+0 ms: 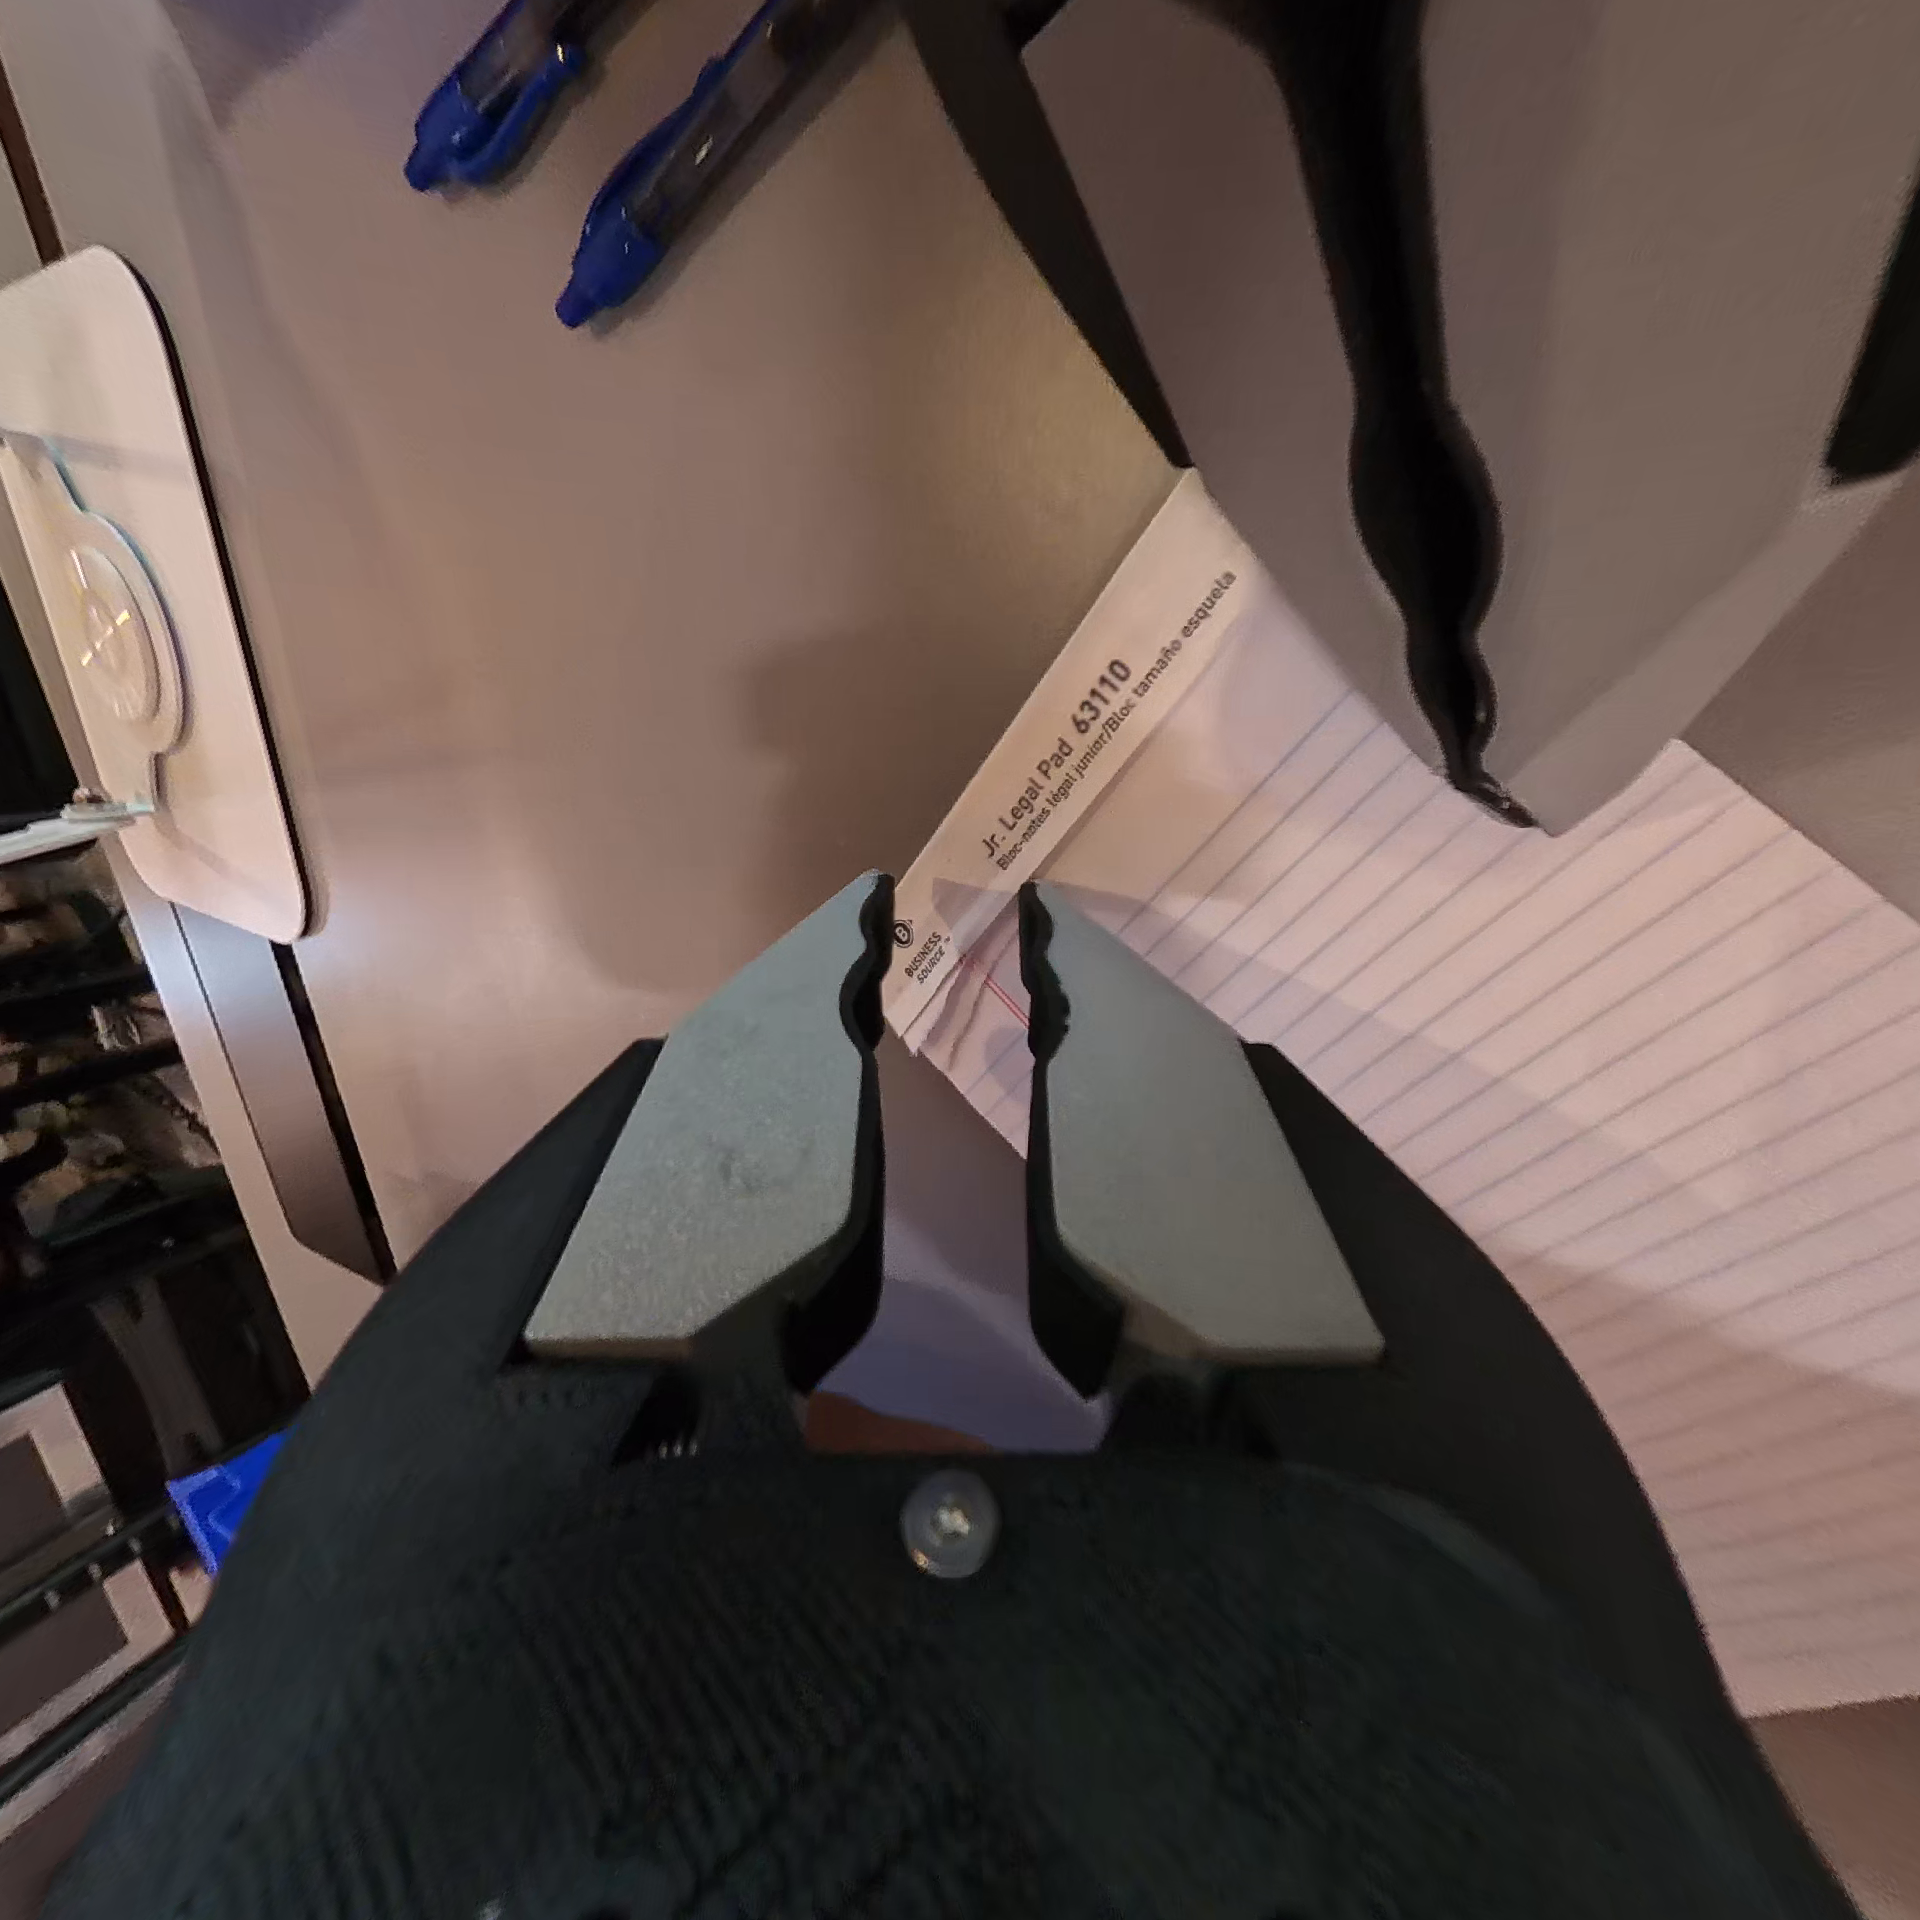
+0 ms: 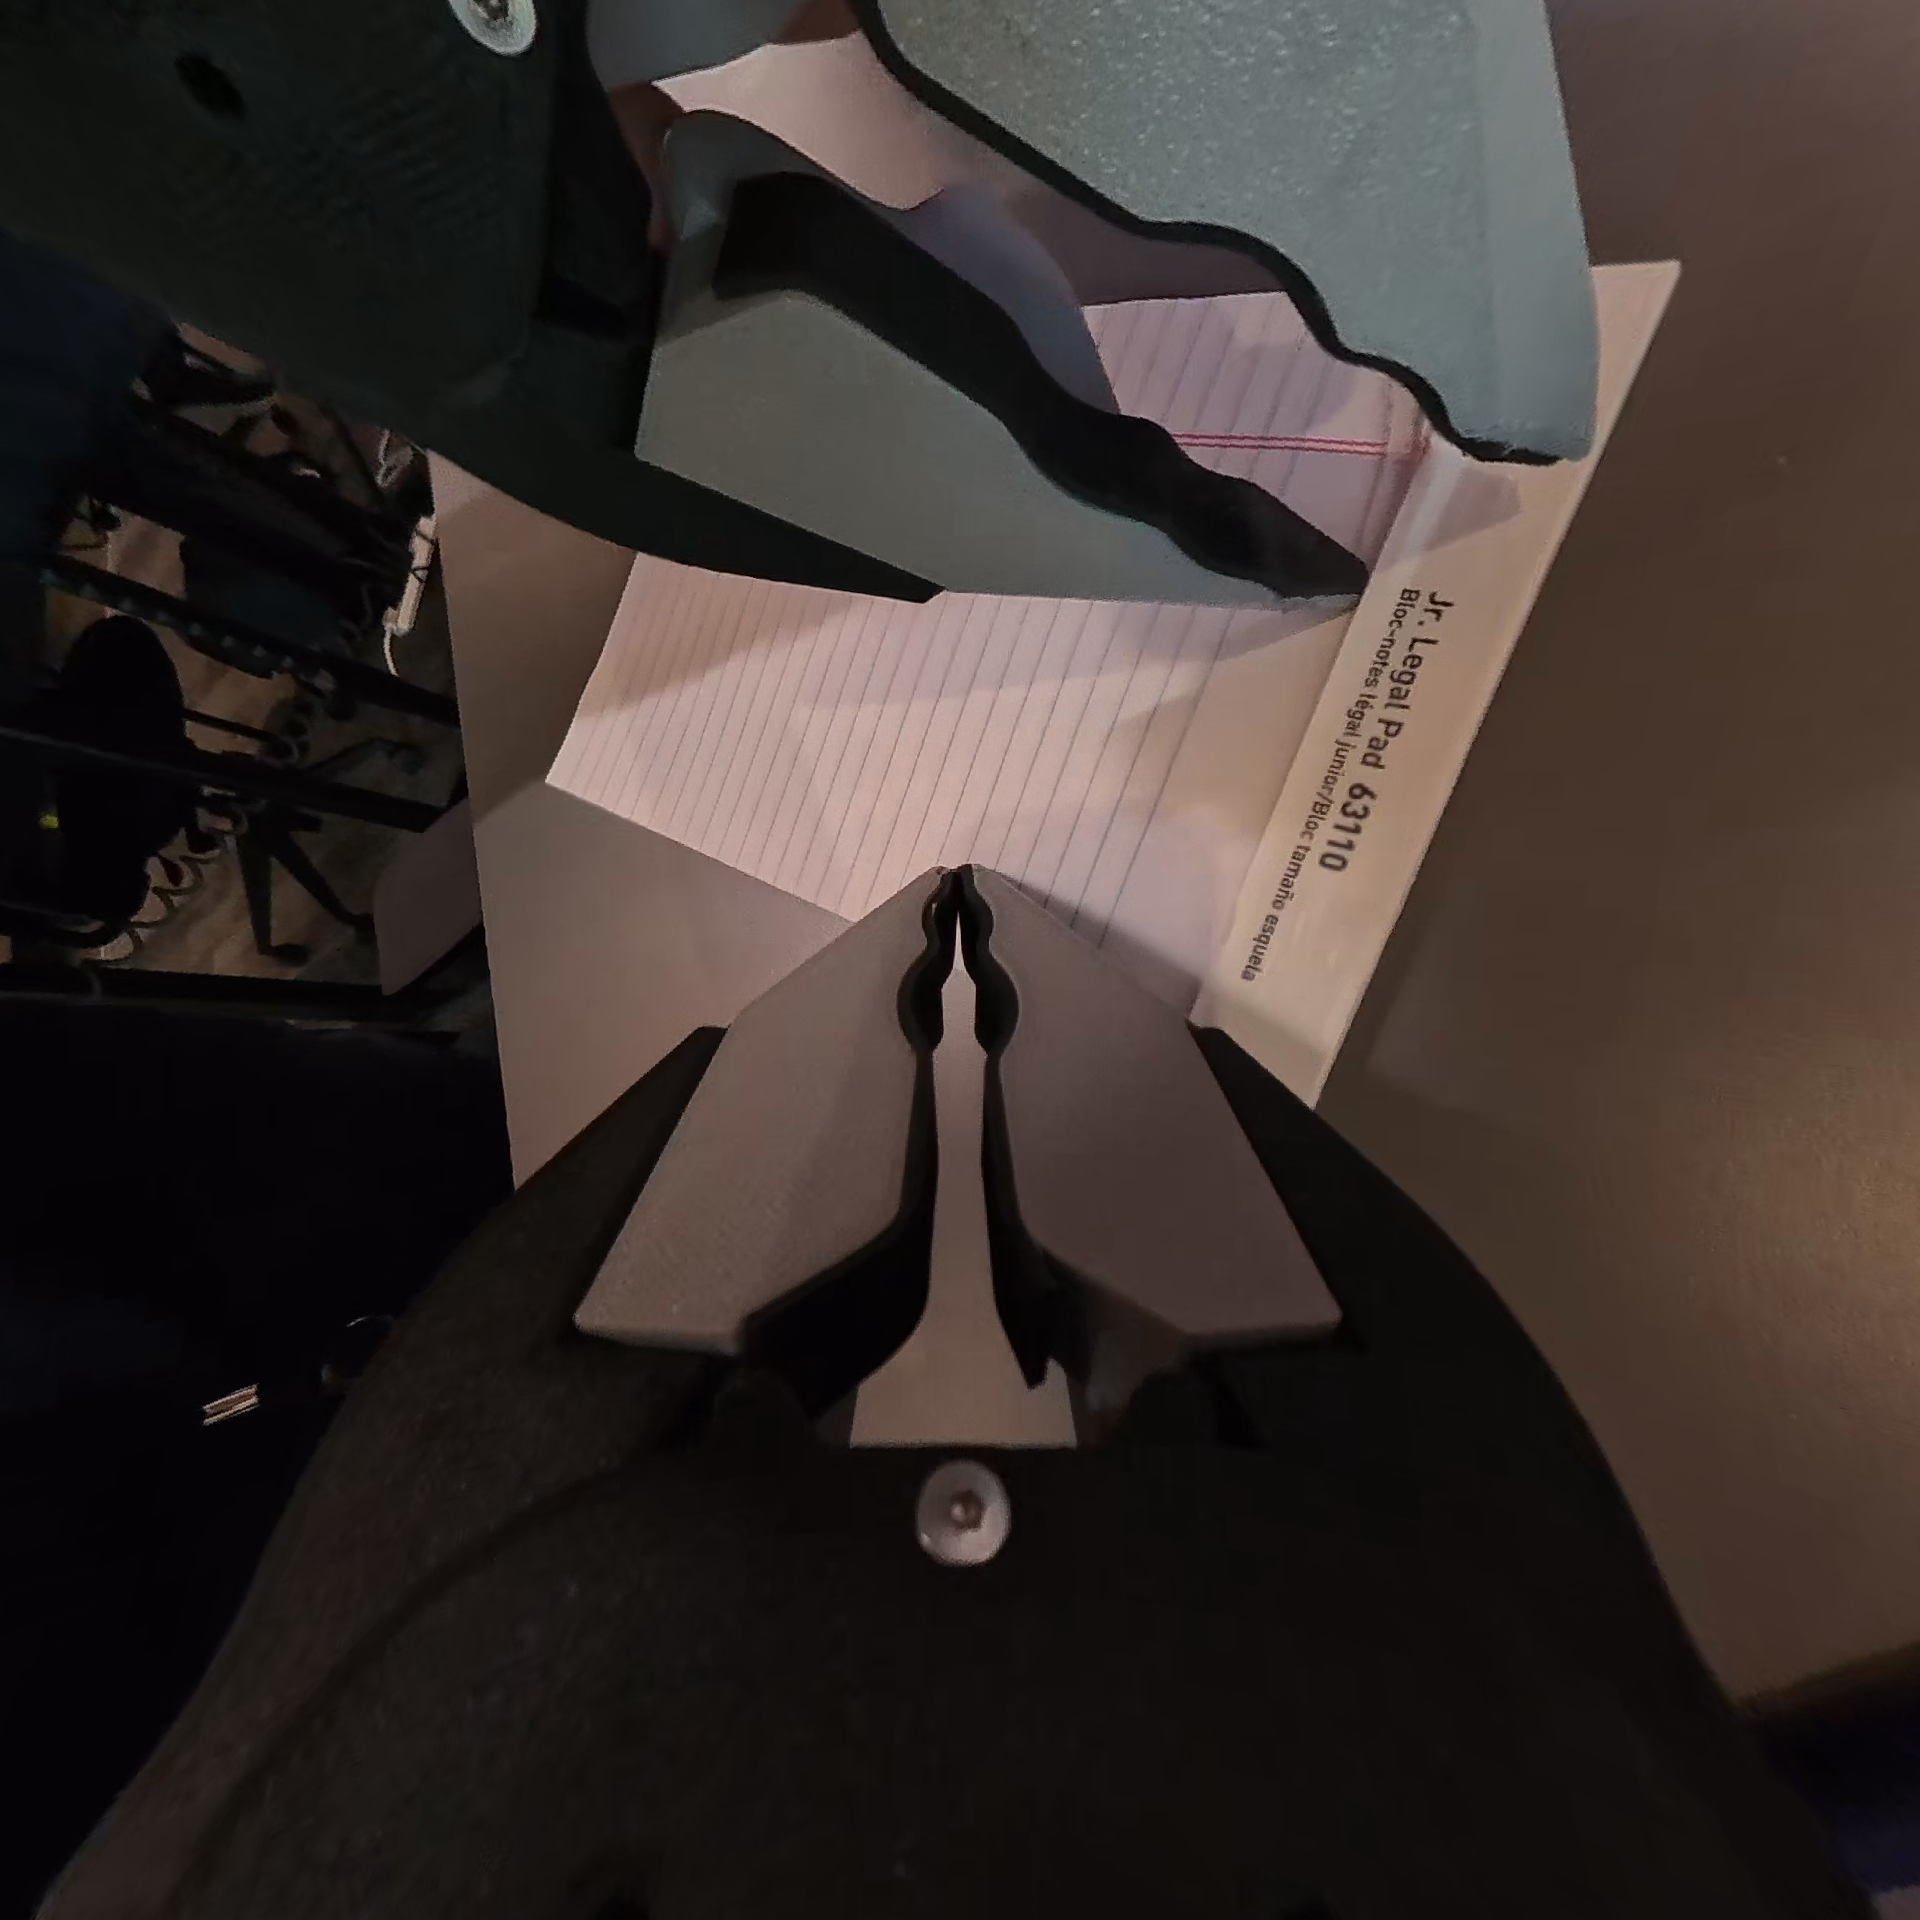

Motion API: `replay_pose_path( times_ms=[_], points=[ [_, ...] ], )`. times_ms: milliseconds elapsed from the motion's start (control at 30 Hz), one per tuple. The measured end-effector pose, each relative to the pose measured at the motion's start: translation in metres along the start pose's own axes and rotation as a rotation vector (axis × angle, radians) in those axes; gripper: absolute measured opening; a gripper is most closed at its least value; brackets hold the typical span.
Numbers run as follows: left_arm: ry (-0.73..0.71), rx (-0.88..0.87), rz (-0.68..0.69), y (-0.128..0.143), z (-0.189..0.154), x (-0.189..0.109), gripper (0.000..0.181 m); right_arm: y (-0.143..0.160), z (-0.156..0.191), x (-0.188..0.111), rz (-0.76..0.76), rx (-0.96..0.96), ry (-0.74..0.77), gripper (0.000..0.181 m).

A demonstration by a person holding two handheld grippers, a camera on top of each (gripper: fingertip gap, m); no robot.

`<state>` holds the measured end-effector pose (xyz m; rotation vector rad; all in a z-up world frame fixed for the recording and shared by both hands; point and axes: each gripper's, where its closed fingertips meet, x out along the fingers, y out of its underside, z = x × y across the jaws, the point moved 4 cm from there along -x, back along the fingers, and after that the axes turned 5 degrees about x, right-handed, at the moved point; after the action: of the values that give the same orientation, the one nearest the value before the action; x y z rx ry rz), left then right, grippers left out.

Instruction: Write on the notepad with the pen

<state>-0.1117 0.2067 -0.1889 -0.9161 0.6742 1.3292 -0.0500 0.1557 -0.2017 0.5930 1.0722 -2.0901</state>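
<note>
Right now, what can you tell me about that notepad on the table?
The notepad is a small pad of white paper ruled with thin lines, a red margin line near one edge, and a white printed binding strip across its top. It lies flat on the brownish table, with no writing visible on the page. The left gripper, jaws open, hangs over the corner by the strip; whether it touches is unclear. The right gripper, shut and empty, is over its edge.

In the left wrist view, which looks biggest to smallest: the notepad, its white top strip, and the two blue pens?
1. Notepad, lined page, partly hidden.
2. White top strip.
3. The two blue pens: alike, both cut off by the frame and farther away, so unranked.
</note>
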Motion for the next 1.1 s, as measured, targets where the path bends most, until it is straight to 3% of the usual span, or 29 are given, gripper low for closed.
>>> replay_pose_path(
  times_ms=[167, 367, 533, 700, 867, 1000, 1033, 1067, 1100],
  points=[
    [0.080, 0.108, -0.094, -0.010, -0.012, 0.002, 0.000, 0.001, 0.000, -0.001, 0.026, -0.013, 0.007, 0.000],
    [0.112, 0.050, -0.165, -0.015, -0.007, 0.006, 0.000, 0.002, -0.002, -0.003, 0.009, -0.022, 0.017, 0.000],
    [0.001, 0.056, -0.155, -0.011, -0.006, 0.004, 0.000, 0.007, -0.002, -0.009, 0.003, -0.059, 0.079, 0.000],
    [-0.077, -0.074, -0.241, -0.004, 0.007, -0.016, 0.000, 0.009, -0.003, -0.019, -0.080, -0.106, 0.141, 0.000],
    [-0.128, -0.082, -0.067, 0.015, 0.012, -0.005, 0.000, 0.006, -0.009, -0.035, -0.179, 0.005, 0.100, 0.000],
    [-0.021, -0.152, -0.018, 0.019, 0.007, 0.001, 0.000, -0.006, -0.032, -0.050, -0.312, 0.083, 0.275, 0.000],
    [0.003, -0.160, -0.005, 0.021, 0.005, 0.001, 0.005, -0.008, -0.038, -0.055, -0.332, 0.114, 0.319, 0.005],
    [0.020, -0.174, 0.008, 0.022, 0.003, 0.000, 0.010, -0.009, -0.044, -0.057, -0.328, 0.142, 0.356, 0.032],
    [0.043, -0.189, 0.013, 0.022, -0.001, -0.003, 0.012, -0.010, -0.047, -0.058, -0.315, 0.160, 0.370, 0.044]
  ],
)
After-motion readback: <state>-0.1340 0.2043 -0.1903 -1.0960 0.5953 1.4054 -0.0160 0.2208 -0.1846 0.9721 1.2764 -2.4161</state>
